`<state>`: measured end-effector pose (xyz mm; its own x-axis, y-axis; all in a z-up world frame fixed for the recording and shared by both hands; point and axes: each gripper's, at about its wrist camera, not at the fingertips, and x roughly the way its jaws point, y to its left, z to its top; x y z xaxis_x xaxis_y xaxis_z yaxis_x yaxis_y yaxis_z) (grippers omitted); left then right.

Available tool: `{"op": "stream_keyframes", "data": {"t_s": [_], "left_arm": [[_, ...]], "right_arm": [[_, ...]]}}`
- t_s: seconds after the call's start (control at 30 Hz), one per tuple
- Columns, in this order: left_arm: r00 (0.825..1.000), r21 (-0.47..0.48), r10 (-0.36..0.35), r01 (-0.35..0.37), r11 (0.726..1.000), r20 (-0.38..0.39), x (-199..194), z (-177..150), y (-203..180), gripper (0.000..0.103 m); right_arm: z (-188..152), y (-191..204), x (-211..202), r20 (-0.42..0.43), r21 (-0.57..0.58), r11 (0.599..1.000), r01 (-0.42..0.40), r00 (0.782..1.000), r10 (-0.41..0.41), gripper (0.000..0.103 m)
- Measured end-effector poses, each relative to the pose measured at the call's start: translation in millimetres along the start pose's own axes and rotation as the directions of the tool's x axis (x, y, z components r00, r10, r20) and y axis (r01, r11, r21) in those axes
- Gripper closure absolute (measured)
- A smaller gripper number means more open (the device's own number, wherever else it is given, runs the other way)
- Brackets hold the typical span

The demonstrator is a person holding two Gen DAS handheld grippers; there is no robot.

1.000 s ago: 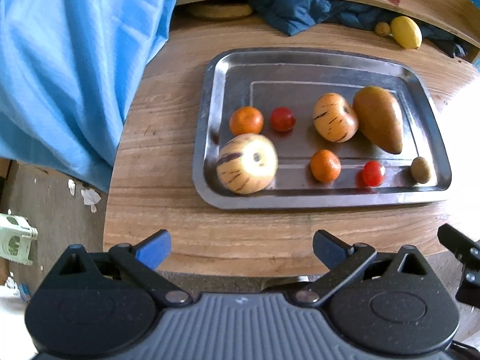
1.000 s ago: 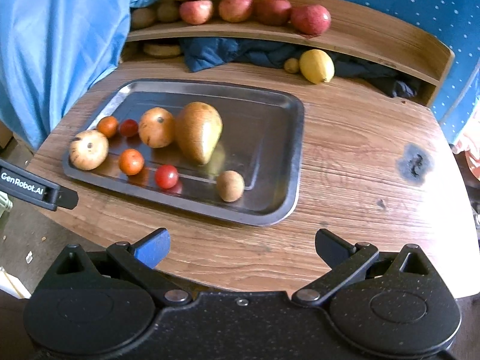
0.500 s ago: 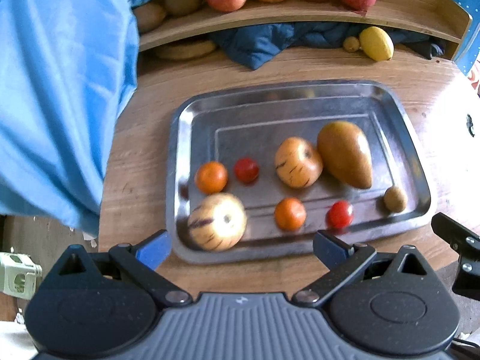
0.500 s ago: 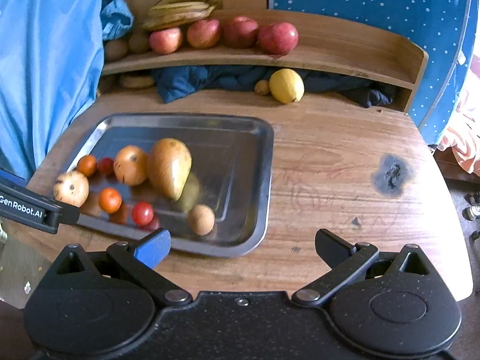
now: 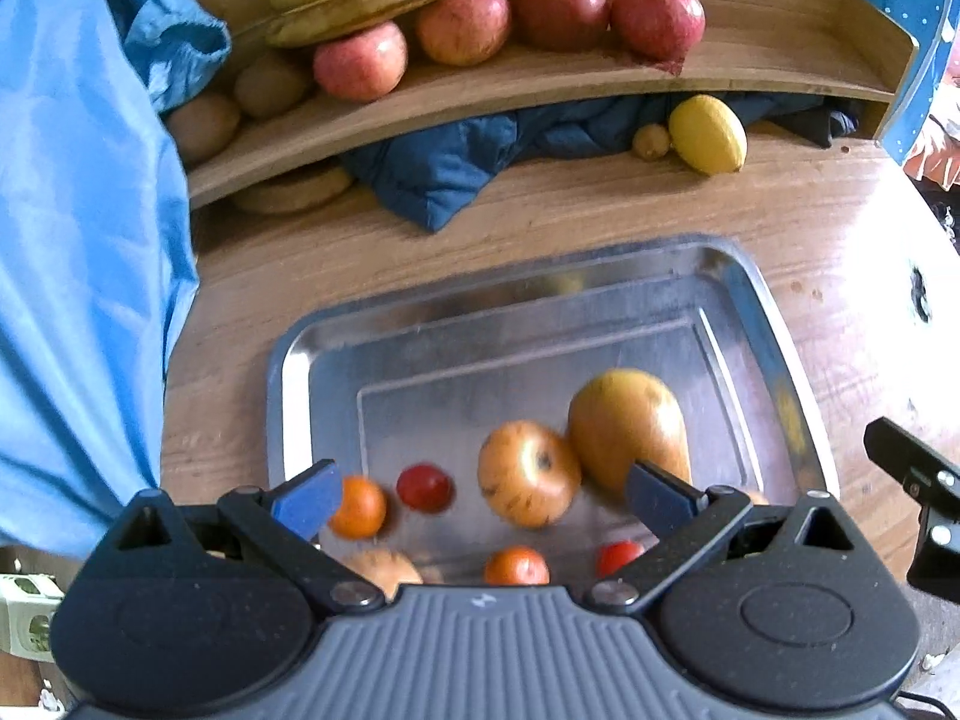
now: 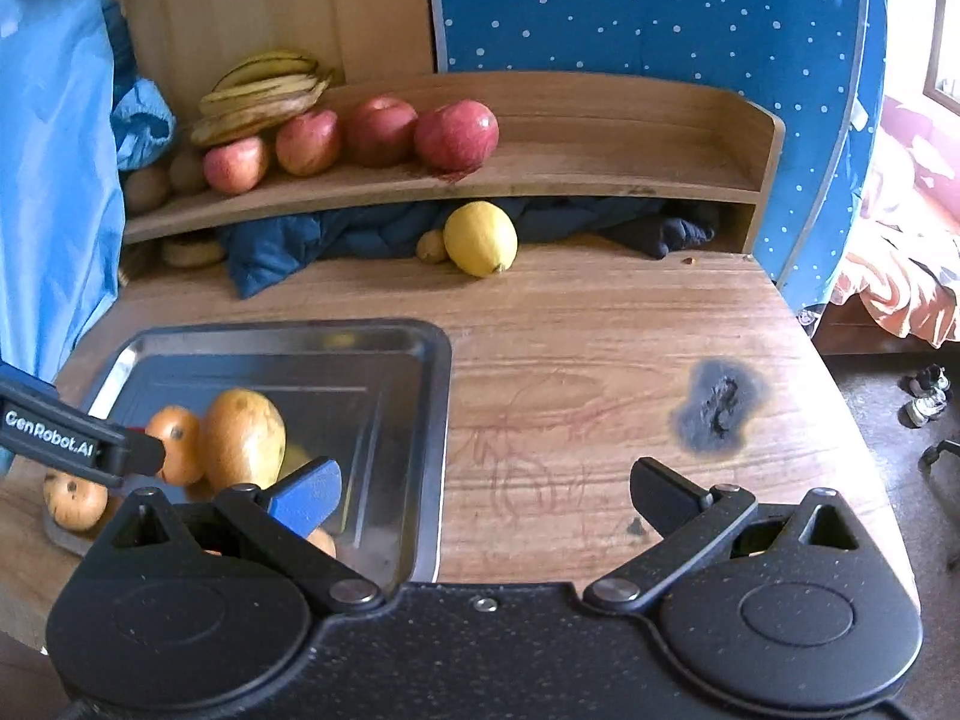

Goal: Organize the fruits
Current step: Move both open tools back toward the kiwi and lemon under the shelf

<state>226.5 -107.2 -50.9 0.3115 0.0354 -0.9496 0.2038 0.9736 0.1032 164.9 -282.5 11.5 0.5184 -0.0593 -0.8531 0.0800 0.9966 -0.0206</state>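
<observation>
Wooden table (image 6: pixel 600 324), steel tray (image 5: pixel 288 372), both tools (image 5: pixel 480 495) (image 6: pixel 486 495) spread wide, empty

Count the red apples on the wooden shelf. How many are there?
4, in a row on the shelf: apples at and. The bananas may hide more.
</observation>
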Motion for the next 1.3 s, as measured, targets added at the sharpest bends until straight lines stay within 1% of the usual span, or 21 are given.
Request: {"op": "stream_keyframes", "data": {"t_s": [0.33,0.5,0.7,0.8,0.87,0.97,1.17,1.3], "left_arm": [[1.0,-0.001,0.0,0.0,1.0,0.021,12.5,35.6,-3.9,0.001],[1.0,0.018,-0.007,0.006,1.0,0.023,21.5,54.2,-4.2,0.001],[0.999,0.023,-0.018,0.017,1.0,0.041,33.7,80.5,-5.5,0.001],[0.998,0.012,-0.009,0.008,1.0,0.066,41.8,92.5,-6.1,0.001],[0.998,0.002,-0.002,0.002,1.0,0.066,50.2,101.2,-5.8,0.001],[0.997,-0.01,-0.014,0.015,1.0,0.071,60.6,111.1,-5.2,0.001],[0.994,-0.037,-0.074,0.077,0.996,0.079,78.4,131.2,-9.6,0.001],[0.992,-0.055,-0.106,0.11,0.992,0.074,90.9,143.4,-14.4,0.001]], "right_arm": [[12.6,-2.3,16.1,-0.011,0.028,1.0,0.014,1.0,-0.014,0.001],[14.7,-3.6,23.9,-0.018,0.052,0.998,0.025,1.0,-0.024,0.001],[22.2,-5.2,38.0,-0.034,0.04,0.999,0.027,0.999,-0.026,0.001],[29.9,-5.7,44.9,-0.035,0.031,0.999,0.029,0.999,-0.028,0.001],[36.7,-5.2,49.7,-0.033,0.02,0.999,0.033,0.999,-0.033,0.001],[47.4,-3.6,58.2,-0.029,-0.002,0.999,0.042,0.999,-0.042,0.001],[64.8,2.7,78.3,-0.015,-0.063,0.996,0.057,0.998,-0.058,0.001],[73.3,9.3,90.3,0.007,-0.102,0.994,0.039,0.999,-0.038,0.001]]}}
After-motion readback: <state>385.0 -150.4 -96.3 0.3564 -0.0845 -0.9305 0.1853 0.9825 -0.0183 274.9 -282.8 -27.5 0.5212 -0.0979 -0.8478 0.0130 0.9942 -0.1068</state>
